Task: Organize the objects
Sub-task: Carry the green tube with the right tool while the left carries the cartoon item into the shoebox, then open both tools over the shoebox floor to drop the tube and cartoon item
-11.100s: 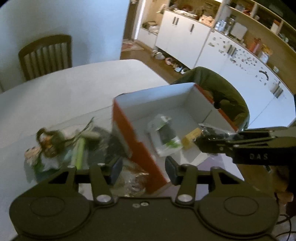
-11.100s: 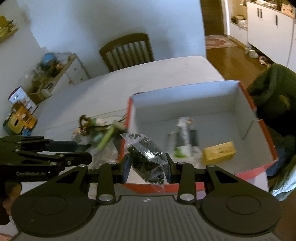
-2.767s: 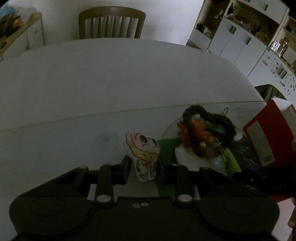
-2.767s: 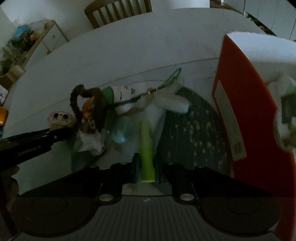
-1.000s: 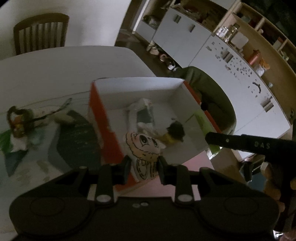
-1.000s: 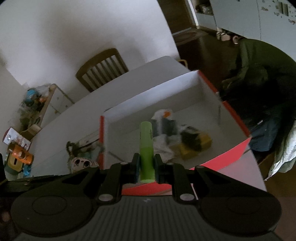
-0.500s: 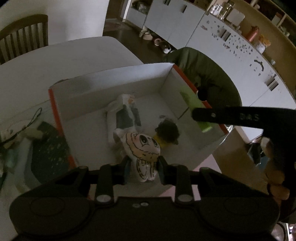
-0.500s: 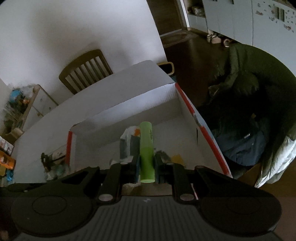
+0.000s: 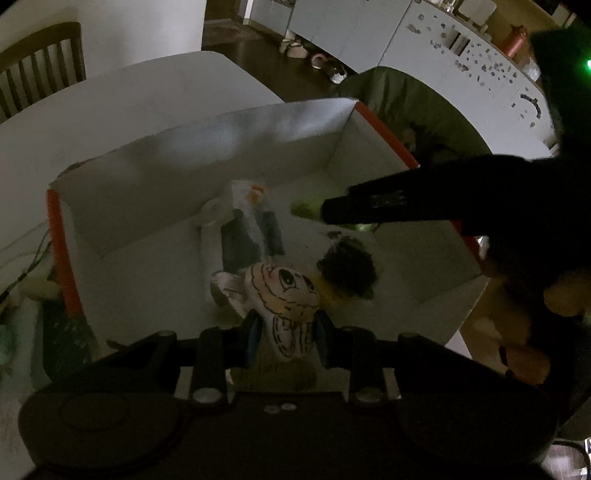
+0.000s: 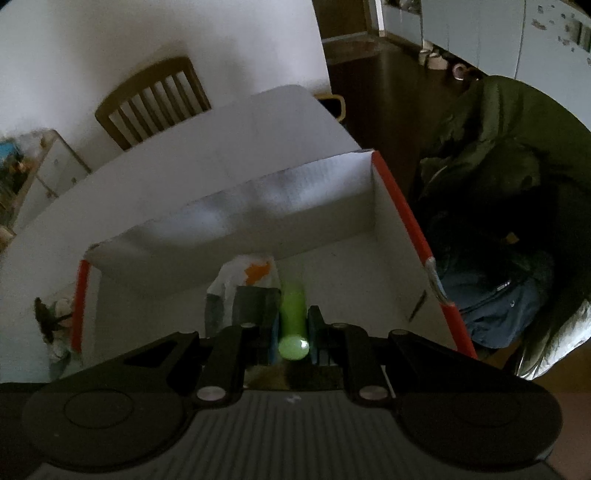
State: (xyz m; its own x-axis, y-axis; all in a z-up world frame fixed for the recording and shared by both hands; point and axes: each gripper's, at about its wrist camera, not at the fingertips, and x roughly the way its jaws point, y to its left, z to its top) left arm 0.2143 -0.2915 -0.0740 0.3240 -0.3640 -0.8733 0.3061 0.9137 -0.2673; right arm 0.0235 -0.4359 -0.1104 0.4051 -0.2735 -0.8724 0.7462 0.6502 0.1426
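An open box, orange outside and white inside (image 9: 155,173) (image 10: 258,206), stands on the white table. My left gripper (image 9: 286,328) is shut on a small cartoon-face doll (image 9: 284,299) and hangs over the box's near side. My right gripper (image 10: 293,328) is shut on a light green tube (image 10: 292,306), also over the box. In the left wrist view the right gripper's dark finger (image 9: 388,203) reaches in from the right, with the tube's green tip (image 9: 304,210) showing beyond it. A clear packet (image 9: 251,229), a dark bag (image 9: 349,269) and a yellow item lie inside the box.
More loose items (image 9: 22,284) (image 10: 55,321) lie on the table left of the box. A wooden chair (image 10: 151,99) stands at the far side. A green jacket (image 10: 491,155) hangs over a chair right of the box. White cabinets (image 9: 369,33) line the back.
Both grippers have moved further over the box and sunk toward it, each keeping its object. The right gripper now reaches across the box in the left wrist view.
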